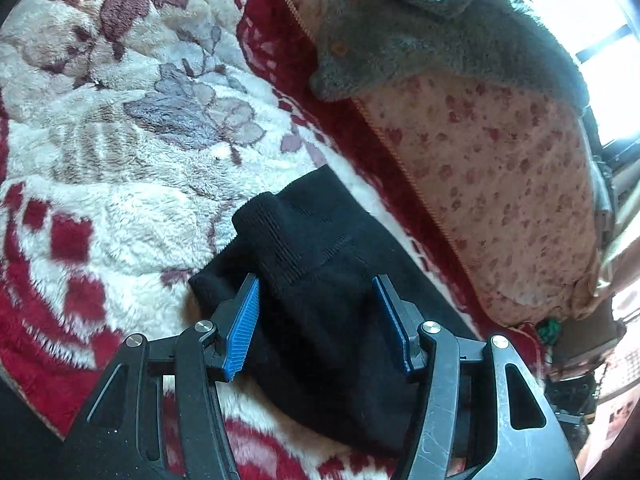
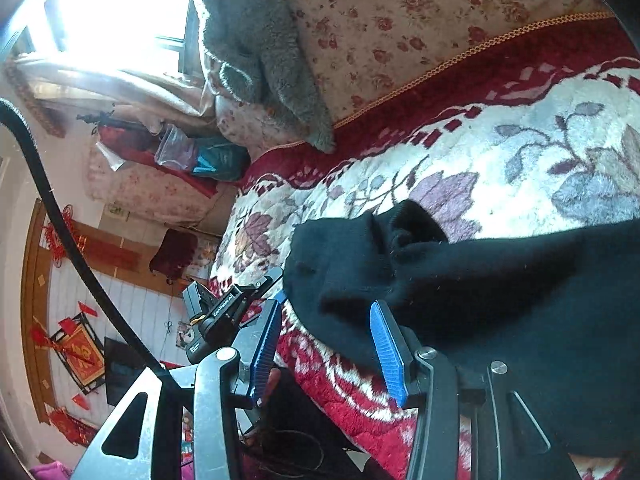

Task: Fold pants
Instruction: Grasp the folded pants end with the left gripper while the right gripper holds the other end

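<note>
left claw [image 1: 316, 312]: wide open, nothing clamped. It hangs right over the black pants [image 1: 320, 280], blue pads either side of a ribbed cuff or waistband.
pants: bunched in a dark heap on the fuzzy floral blanket [image 1: 120, 160] covering the bed, near its red border; looks folded over itself at least once, but that's my guess.
right claw [image 2: 324, 344]: also spread open, holding nothing. One pad sits just at the pants [image 2: 500, 280] edge, the other out past the edge of the bed.
how I'd do this step: pick a clear corner or hem with each claw, pinch only the layers you mean to move, lift low, and lay the fold flat so the fuzzy blanket doesn't drag it crooked.
background: grey fleece garment [image 1: 432, 24] on a flowered quilt [image 1: 500, 180], well apart from the pants.
hard to tell: the fabric is so black that the folds and layer count basically vanish. The far end of the pants is cut off by the frame in the right view, and the window glare washes out that corner.
</note>
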Motion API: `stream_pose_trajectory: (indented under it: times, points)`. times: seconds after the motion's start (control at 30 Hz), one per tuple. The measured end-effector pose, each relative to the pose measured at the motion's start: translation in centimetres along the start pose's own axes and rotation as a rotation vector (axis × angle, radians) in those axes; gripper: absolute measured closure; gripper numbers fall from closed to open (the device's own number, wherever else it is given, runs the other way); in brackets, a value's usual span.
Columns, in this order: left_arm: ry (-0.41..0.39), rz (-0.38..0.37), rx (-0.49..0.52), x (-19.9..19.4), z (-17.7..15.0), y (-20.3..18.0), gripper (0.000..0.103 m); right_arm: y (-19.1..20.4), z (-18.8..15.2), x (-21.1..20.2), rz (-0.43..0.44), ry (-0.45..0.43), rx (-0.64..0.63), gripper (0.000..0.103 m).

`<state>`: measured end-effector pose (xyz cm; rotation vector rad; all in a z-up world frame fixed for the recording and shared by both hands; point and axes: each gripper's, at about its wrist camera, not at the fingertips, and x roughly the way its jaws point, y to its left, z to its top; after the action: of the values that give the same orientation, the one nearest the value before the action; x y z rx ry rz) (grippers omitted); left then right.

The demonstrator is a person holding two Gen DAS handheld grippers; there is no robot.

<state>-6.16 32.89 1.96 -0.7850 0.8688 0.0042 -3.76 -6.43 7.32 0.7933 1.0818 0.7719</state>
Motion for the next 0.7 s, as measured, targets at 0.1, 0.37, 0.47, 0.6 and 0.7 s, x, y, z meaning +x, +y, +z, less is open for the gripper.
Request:
stream_pose_trajectory:
  times: [0.1,0.37,0.47,0.6,0.7]
  points:
    - [-0.038,0.029,0.069,-0.3,-0.4,-0.9,0.086,-0.4,0.8,0.1,-0.017,-0.011,0.01,0.059]
    - [-0.06,0.089,0.136,-2.2,-2.7,0.0,0.093,-1.8,3.9,1.7,-0.028,0.018,0.034,0.058]
    - [-0.078,0.122,0.115,-2.7,-2.5,0.8,0.067,-2.6,5.2,2.7,-0.063,0.049,0.046,0.057]
    - [-0.098,0.084,0.031,-3.5,-2.2,2.5,0.051,-3.6,6.1,3.9,-0.047,0.125,0.082,0.056]
    - [-0.079,0.005,-0.082,-3.0,-1.8,3.5,0.05,-4.3,6.3,5.0,-0.036,0.175,0.1,0.056]
